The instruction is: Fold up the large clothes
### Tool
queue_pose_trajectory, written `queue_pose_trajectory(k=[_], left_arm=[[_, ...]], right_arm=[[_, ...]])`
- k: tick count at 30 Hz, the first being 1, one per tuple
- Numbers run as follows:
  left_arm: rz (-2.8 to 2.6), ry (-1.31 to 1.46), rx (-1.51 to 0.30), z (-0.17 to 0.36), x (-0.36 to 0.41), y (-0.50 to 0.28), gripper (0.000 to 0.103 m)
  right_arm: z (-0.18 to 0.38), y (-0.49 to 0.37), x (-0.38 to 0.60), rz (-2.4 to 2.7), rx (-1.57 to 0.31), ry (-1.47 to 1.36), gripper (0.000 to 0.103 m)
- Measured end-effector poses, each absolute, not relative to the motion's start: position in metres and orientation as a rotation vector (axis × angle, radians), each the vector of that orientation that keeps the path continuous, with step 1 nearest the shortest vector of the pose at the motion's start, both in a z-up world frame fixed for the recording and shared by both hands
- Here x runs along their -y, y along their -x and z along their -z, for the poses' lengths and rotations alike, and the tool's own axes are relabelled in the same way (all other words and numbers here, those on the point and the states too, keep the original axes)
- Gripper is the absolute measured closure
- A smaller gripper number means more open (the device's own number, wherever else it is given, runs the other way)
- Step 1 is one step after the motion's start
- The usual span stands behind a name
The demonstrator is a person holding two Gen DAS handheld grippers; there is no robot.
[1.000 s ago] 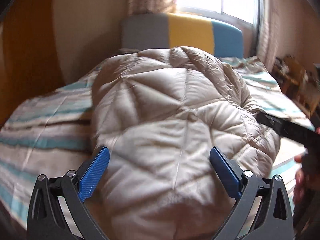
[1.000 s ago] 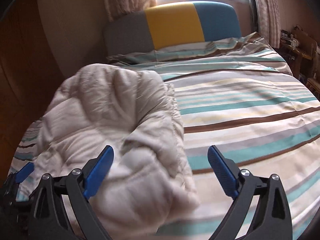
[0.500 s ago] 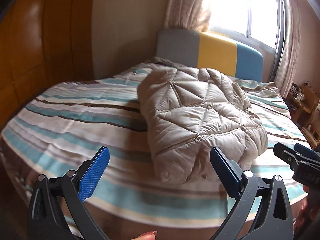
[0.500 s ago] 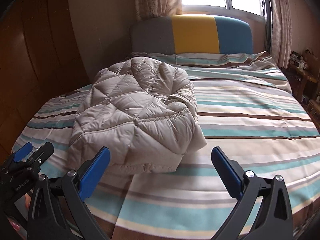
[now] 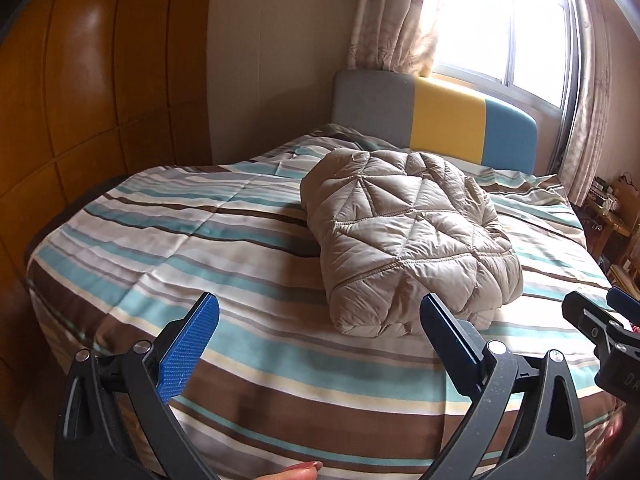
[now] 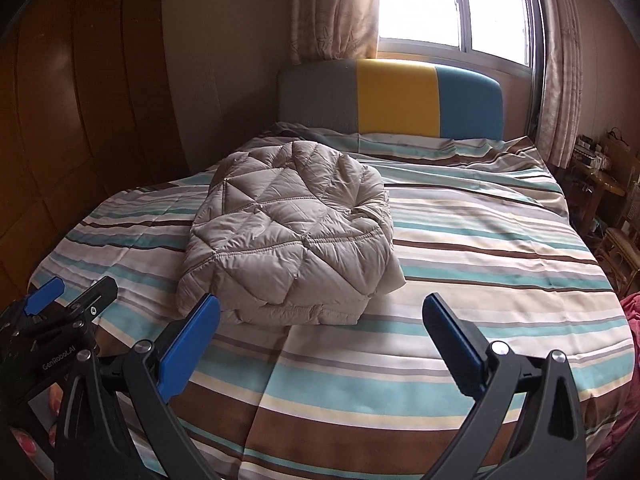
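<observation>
A beige quilted puffer jacket (image 5: 408,236) (image 6: 292,236) lies folded into a thick bundle on the striped bedspread (image 5: 180,248) (image 6: 480,248). My left gripper (image 5: 320,340) hangs open over the foot of the bed, short of the jacket, with nothing between its blue pads. My right gripper (image 6: 320,340) is open too and empty, just in front of the bundle's near edge. Each gripper shows at the side of the other's view: the right one (image 5: 600,320) at the right edge, the left one (image 6: 64,300) at the left edge.
A grey, yellow and blue headboard (image 6: 392,96) stands under a bright window (image 6: 452,4) with curtains. Wooden wardrobe panels (image 5: 80,80) line the left wall. Cluttered wooden furniture (image 6: 600,184) sits at the right. A fingertip (image 5: 304,470) shows at the bottom edge.
Both grippers have pulled back and up from the jacket, which filled the views one second ago. The folded bundle now rests alone on the bed. Both grippers stayed open.
</observation>
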State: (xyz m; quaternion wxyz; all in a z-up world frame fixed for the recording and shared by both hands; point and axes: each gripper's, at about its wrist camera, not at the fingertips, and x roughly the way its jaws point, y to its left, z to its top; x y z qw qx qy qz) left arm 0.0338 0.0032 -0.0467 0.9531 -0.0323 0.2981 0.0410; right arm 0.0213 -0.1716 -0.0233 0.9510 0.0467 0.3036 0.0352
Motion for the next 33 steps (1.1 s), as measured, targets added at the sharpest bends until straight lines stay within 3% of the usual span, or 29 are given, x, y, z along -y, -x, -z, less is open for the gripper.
queue_pose_trajectory(k=[33], left_arm=[[-0.063, 0.059, -0.605, 0.0469, 0.0053, -0.0295, 0.003]], right_arm=[[0.0284, -0.0221, 0.1771, -0.072, -0.645, -0.128, 0.002]])
